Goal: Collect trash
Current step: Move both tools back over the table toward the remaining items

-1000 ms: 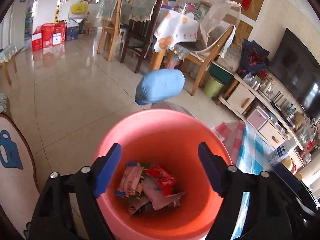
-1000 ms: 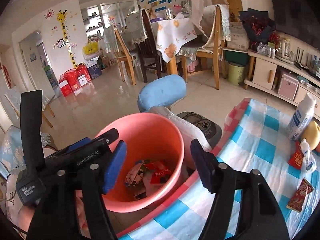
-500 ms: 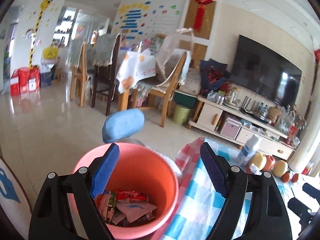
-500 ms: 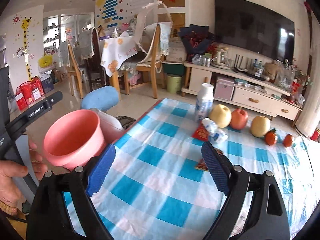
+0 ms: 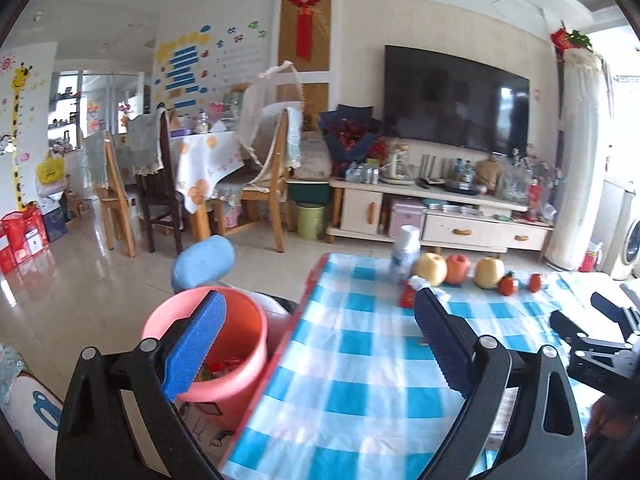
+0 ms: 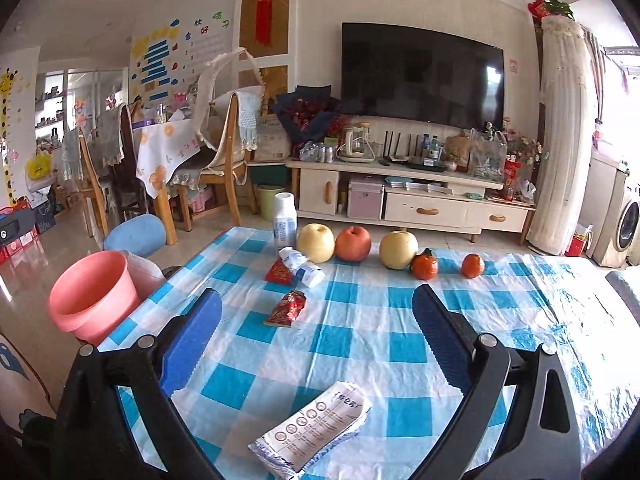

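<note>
**Trash scattered on checked counter, both hand-held grippers empty and spreading**

Right wrist view: silver-white flat foil wrapper with printed icons (image 6: 316,428) lies bottom centre of frame on the blue-and-white checked counter (image 6: 360,344), between the two fingers of the right hand-held gripper (image 6: 316,340) but touched by neither. Jaws are opening, nothing grasped. Crumpled red snack wrapper (image 6: 287,309) sits mid-frame, just left of centre. Further up, a red folded packet (image 6: 279,272) touches a small white plastic bottle lying on its side (image 6: 302,266). Upright white plastic bottle (image 6: 285,220) stands behind them. To its right, a row of fruit: pale yellow apple (image 6: 317,242), red apple (image 6: 353,243), second pale yellow apple (image 6: 398,249), two small orange tangerines (image 6: 425,265), well apart from each other.

Pink round plastic bucket (image 6: 90,294) stands on the floor at the left of frame, just beside the counter edge. Blue rounded cushion (image 6: 135,236) behind it.

Left wrist view: left hand-held gripper (image 5: 316,344), jaws opening, nothing between them, over the counter's left edge. Same pink bucket shows lower left behind the left finger, colourful wrappers (image 5: 218,368) inside. Right hand-held gripper's black frame at the right edge of frame.

Background upper frame: black wall TV (image 6: 422,76), cream TV cabinet (image 6: 412,200), wooden dining chairs (image 6: 224,152).
</note>
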Action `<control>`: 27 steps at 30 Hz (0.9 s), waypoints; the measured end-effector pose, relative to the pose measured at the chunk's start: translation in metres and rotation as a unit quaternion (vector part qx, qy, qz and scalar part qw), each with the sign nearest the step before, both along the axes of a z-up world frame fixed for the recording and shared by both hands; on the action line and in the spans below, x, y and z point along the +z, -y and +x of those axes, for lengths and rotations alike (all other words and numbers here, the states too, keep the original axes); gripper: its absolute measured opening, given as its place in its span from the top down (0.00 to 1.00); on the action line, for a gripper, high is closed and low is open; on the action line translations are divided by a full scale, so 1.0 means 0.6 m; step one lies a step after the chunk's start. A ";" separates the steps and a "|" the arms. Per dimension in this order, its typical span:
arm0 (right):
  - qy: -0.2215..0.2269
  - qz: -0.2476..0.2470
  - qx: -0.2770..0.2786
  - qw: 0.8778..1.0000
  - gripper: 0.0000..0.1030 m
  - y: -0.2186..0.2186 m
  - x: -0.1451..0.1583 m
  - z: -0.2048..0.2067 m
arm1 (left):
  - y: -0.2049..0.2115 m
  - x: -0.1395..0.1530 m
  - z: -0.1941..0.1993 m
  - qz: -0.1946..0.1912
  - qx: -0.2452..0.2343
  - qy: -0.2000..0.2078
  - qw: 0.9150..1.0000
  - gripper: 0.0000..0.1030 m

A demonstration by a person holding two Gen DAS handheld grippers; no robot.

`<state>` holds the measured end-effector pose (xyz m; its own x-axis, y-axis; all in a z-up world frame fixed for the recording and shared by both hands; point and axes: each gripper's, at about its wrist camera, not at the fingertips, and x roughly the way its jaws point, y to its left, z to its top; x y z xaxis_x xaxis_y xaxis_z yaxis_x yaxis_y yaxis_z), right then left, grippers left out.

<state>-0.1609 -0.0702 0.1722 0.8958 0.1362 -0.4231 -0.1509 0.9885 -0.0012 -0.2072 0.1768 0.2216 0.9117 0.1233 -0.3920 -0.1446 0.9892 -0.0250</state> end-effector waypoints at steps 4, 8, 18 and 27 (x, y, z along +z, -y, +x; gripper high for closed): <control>0.018 0.005 -0.018 1.000 0.04 0.037 0.008 -0.016 | 0.049 0.024 -0.024 0.002 -0.025 0.005 1.000 0.08; 0.029 0.008 -0.030 0.999 0.04 0.067 0.011 -0.028 | 0.083 0.035 -0.035 0.007 -0.035 0.008 0.999 0.08; 0.033 0.026 -0.043 0.998 0.04 0.119 0.000 -0.031 | 0.140 0.039 -0.029 0.001 -0.048 -0.016 0.999 0.08; 0.001 0.039 -0.030 0.999 0.04 0.145 -0.046 0.015 | 0.177 -0.028 0.136 -0.041 -0.076 -0.087 0.992 0.08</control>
<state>-0.1519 -0.1570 0.1444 0.9038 0.1156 -0.4121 -0.0922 0.9928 0.0763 -0.1259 0.0706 0.2048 0.8350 -0.0500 -0.5479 -0.0022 0.9956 -0.0941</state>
